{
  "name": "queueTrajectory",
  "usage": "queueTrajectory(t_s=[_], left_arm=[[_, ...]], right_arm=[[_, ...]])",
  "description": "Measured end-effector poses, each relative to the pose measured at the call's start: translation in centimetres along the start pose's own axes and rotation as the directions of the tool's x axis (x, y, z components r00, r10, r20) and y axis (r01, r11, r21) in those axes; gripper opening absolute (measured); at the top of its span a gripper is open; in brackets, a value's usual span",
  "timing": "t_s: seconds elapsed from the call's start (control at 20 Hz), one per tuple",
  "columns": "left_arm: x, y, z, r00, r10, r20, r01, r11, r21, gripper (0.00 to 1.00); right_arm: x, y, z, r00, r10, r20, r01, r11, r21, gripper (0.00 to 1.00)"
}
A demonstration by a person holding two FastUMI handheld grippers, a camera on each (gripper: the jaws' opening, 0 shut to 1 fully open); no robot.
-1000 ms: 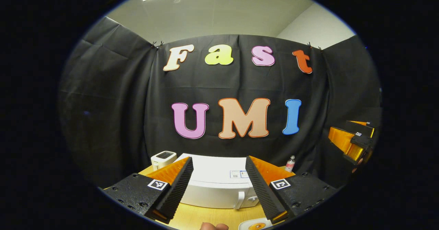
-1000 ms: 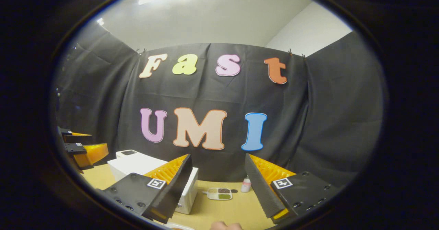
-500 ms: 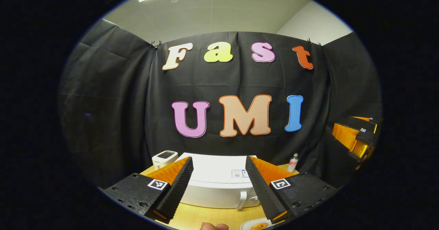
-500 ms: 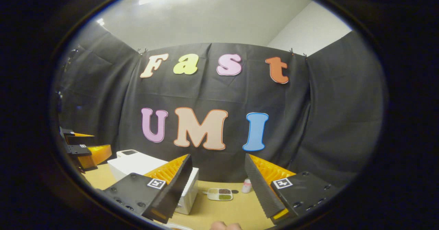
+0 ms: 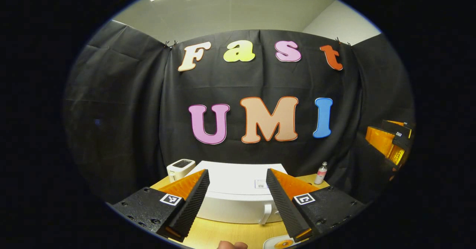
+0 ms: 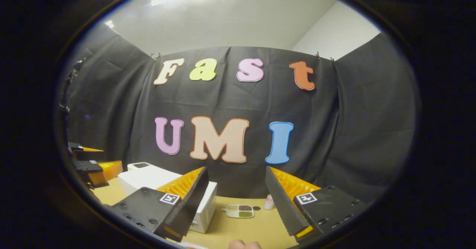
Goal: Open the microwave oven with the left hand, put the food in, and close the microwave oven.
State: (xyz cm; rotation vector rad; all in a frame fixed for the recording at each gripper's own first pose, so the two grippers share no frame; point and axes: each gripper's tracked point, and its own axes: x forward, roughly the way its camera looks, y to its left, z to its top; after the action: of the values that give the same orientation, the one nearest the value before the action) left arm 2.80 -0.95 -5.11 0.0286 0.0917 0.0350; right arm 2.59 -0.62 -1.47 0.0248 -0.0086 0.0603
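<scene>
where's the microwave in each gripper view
Left gripper view: the microwave sits low at centre, between that gripper's fingers, door shut, handle toward the right.
Right gripper view: it sits low on the left, partly behind the near finger.
Shared landmark: the small bottle on the table, right of the microwave.

The support surface is a light wooden table (image 5: 238, 232), visible along the lower centre of both views. Directly on it, in the left gripper view: a white microwave oven (image 5: 234, 200) at lower centre, door shut; a small white device (image 5: 180, 168) to its left; a small bottle (image 5: 321, 172) at lower right; a white plate holding orange food (image 5: 283, 243) at the bottom edge. In the right gripper view, a compartmented dish (image 6: 240, 211) lies at lower centre.
</scene>
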Motion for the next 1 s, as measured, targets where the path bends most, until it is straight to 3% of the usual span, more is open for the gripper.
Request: queueTrajectory(t_s=[0.3, 0.55, 0.75, 1.0], left_arm=[[2.5, -1.6, -11.1, 0.985, -0.024, -0.169, 0.027, 1.000, 0.016, 0.94], [3.8, -3.3, -20.3, 0.944, -0.065, -0.325, 0.072, 0.997, 0.007, 0.95], [4.7, -5.0, -25.2, 0.911, -0.099, -0.401, 0.122, 0.992, 0.032, 0.95], [5.7, -7.3, -28.3, 0.896, -0.137, -0.423, 0.173, 0.984, 0.049, 0.95]], right_arm=[[-0.1, -1.0, -0.4, 1.000, -0.015, -0.001, 0.015, 1.000, 0.007, 0.97], [-0.6, -2.2, -0.6, 0.999, -0.039, -0.006, 0.039, 0.999, -0.011, 0.96], [-0.9, -3.2, -0.7, 0.998, -0.060, -0.007, 0.060, 0.997, -0.047, 0.96], [-1.3, -4.1, -1.6, 0.996, -0.077, -0.036, 0.074, 0.994, -0.086, 0.96]])
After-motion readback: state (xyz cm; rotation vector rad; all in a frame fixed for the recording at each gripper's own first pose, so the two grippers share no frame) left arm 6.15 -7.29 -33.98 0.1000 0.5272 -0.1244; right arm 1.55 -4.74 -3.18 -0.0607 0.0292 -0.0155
